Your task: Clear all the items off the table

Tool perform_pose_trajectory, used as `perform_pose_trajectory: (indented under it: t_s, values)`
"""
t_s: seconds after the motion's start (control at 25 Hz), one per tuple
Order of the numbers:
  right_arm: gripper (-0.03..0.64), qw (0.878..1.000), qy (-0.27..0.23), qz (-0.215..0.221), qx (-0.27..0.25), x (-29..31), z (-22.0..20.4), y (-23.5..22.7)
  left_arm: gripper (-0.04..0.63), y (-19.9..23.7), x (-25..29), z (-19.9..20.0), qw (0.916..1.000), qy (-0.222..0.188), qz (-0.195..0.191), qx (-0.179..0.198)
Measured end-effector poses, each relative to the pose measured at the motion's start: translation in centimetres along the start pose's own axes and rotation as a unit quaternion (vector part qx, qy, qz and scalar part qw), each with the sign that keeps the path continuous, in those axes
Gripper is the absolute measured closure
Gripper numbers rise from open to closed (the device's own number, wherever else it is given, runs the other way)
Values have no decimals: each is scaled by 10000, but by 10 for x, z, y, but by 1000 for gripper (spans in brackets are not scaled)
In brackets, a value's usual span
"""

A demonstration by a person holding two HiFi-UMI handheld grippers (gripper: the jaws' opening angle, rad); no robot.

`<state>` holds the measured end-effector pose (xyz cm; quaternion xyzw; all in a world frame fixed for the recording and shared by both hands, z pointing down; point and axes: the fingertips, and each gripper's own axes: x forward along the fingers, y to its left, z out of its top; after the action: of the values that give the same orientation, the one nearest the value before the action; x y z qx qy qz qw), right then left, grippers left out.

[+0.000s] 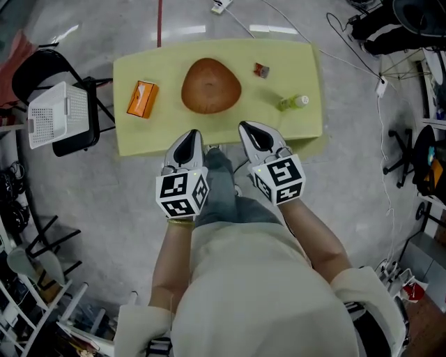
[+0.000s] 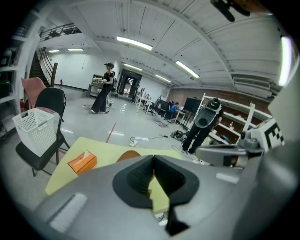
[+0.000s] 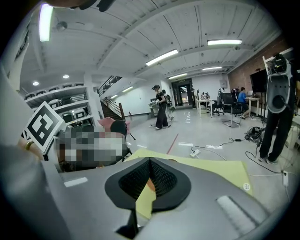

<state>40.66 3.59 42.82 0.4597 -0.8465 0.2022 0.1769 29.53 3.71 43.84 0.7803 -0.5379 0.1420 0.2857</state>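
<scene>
Both shut & empty: left claw (image 1: 191, 136) & right claw (image 1: 251, 129), at 6 o'clock edge of yellow-green flat surface (image 1: 139, 139). The orange cardboard tissue box (image 1: 142, 98) lies at 9 o'clock; open left claw wide 1st, then squeeze box sides softly

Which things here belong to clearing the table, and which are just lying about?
Job: orange tissue box, brown dish, small red item, green bottle, table, probably white basket.
Lying about: power strip, black chair.
</scene>
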Motion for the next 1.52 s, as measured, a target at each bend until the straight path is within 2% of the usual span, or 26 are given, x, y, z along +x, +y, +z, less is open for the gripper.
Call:
perform_pose_trajectory:
  t_s: [0.2, 0.6, 1.08, 1.36, 1.52]
  values:
    - [618, 9997, 131, -180, 60, 29, -4, -20, 584, 11, 34, -5, 9997, 217, -75, 13]
    - [618, 9976, 474, -392, 306, 82, -41, -52, 584, 48, 90, -30, 9983, 578, 58, 89]
    - [617, 9906, 883, -743, 734, 142, -93, -101, 583, 105, 149, -70, 9939, 1024, 405, 3]
    - [599, 9841, 1127, -955, 990, 162, -122, -121, 509, 129, 175, -92, 9906, 1237, 587, -75]
    - [538, 9795, 1287, -1083, 1111, 173, -140, -131, 462, 139, 188, -108, 9878, 1405, 662, -147]
